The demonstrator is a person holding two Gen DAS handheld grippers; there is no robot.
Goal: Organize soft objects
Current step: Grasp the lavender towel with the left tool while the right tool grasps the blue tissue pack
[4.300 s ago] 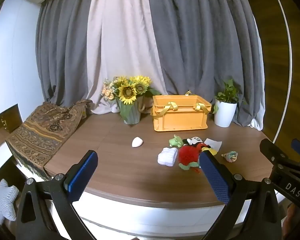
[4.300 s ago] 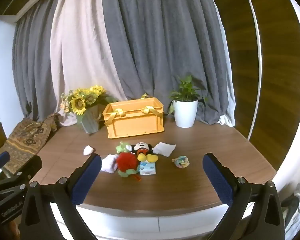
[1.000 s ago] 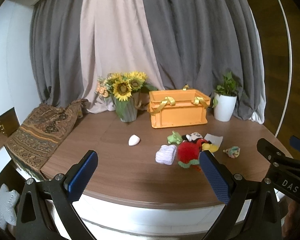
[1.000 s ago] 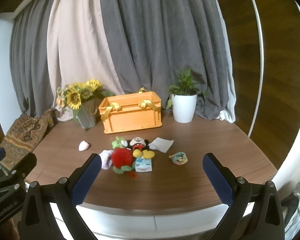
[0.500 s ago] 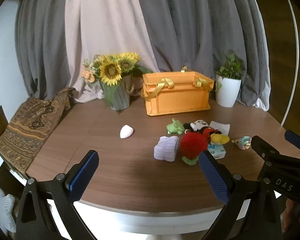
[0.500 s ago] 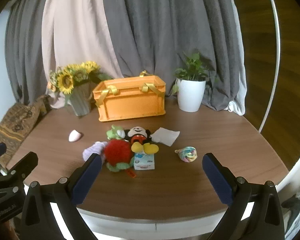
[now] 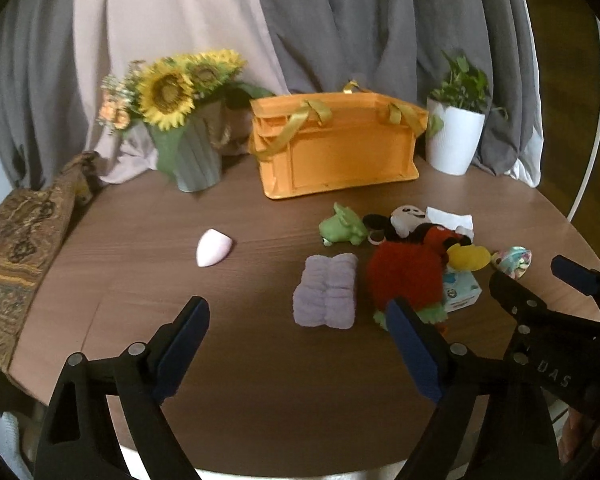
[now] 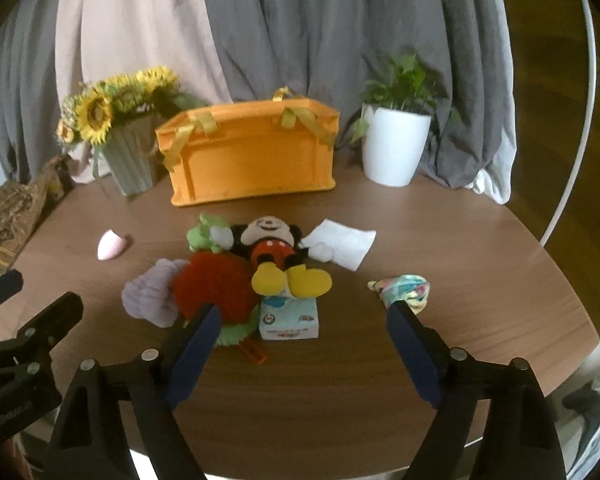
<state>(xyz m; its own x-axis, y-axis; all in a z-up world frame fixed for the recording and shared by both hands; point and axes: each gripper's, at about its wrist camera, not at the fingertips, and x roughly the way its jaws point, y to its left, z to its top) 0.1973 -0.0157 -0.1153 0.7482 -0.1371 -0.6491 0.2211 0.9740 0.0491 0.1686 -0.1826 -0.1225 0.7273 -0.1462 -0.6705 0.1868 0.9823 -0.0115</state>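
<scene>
Soft things lie mid-table in front of an orange crate (image 7: 336, 148) (image 8: 252, 156): a lilac folded towel (image 7: 327, 290) (image 8: 152, 294), a red fuzzy plush (image 7: 406, 276) (image 8: 214, 286), a Mickey Mouse doll (image 8: 272, 246) (image 7: 410, 220), a green frog toy (image 7: 340, 230) (image 8: 204, 234), a pink egg-shaped sponge (image 7: 213, 252) (image 8: 111, 245) and a pastel bundle (image 8: 406, 290) (image 7: 514, 260). My left gripper (image 7: 296, 332) is open and empty, just short of the towel. My right gripper (image 8: 304, 338) is open and empty, near a tissue pack (image 8: 290, 316).
A sunflower vase (image 7: 192, 152) stands left of the crate and a white plant pot (image 8: 394, 148) right of it. A white paper (image 8: 340, 242) lies by the doll. A patterned cloth (image 7: 16, 248) hangs over the table's left edge. Curtains hang behind.
Both grippers have moved forward and down toward the pile of soft things, which now looks larger. Both stay open and empty. Nothing on the table has moved.
</scene>
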